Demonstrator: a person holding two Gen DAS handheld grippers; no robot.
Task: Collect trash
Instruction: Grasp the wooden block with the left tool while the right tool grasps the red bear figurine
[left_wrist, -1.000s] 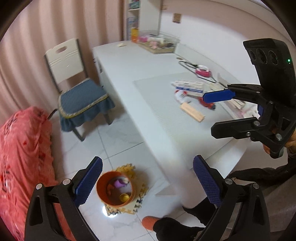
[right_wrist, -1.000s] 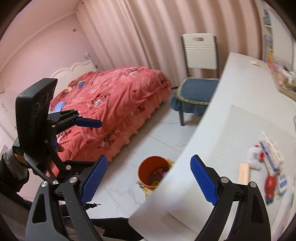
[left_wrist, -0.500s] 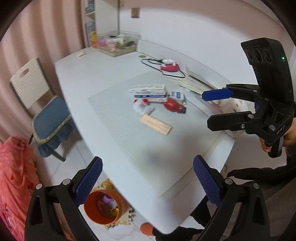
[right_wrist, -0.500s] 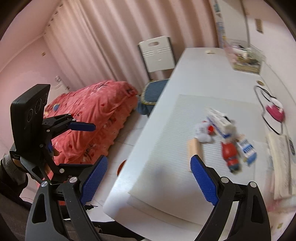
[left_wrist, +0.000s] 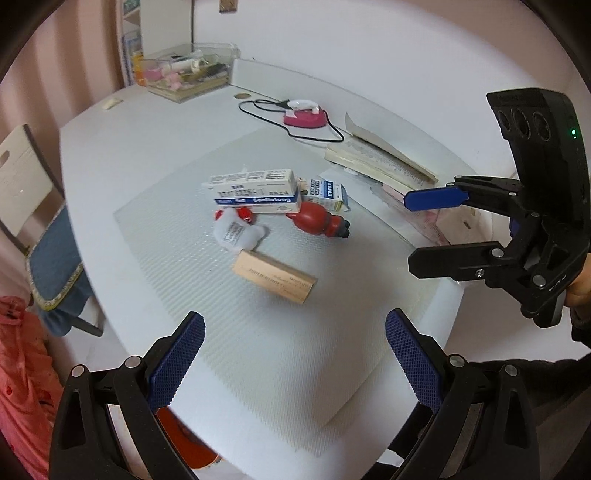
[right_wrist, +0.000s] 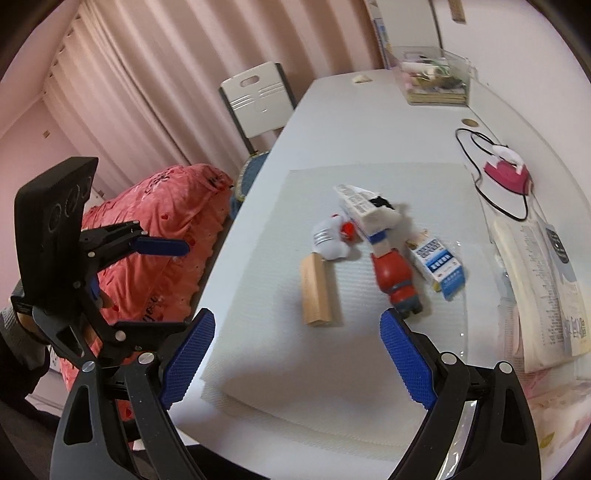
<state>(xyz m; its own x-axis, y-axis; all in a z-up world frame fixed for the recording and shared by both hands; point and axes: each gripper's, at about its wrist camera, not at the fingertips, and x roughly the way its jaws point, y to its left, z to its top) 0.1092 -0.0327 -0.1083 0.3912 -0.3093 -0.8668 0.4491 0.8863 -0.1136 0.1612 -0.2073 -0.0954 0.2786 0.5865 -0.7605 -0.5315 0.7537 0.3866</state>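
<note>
Two claws hang over the white worktop (left_wrist: 122, 147), both spread wide with nothing between their blue pads. My left claw (left_wrist: 293, 363) fills the bottom of the left wrist view; my right claw (right_wrist: 297, 354) does the same in the right wrist view, and each shows up at the far edge of the other's frame.

The trash lies clustered on the ribbed mat (left_wrist: 258, 350), middle of the left view. A wooden block (left_wrist: 275, 277) sits lowest in the picture, nearest my left claw. Just above it lies a crumpled white wrapper (left_wrist: 238, 232) with a red cap touching its upper edge. A long toothpaste box (left_wrist: 255, 190) lies above that, with a small blue-and-white carton (left_wrist: 325, 192) to its right and a red bottle (left_wrist: 319, 221) on its side just below the carton.

In the upper right, an open book (left_wrist: 376, 158) and a pink iron (left_wrist: 304, 116) with a black cord rest off the mat. An orange bin (left_wrist: 181, 439) peeks out at lower left, under the worktop edge.
</note>
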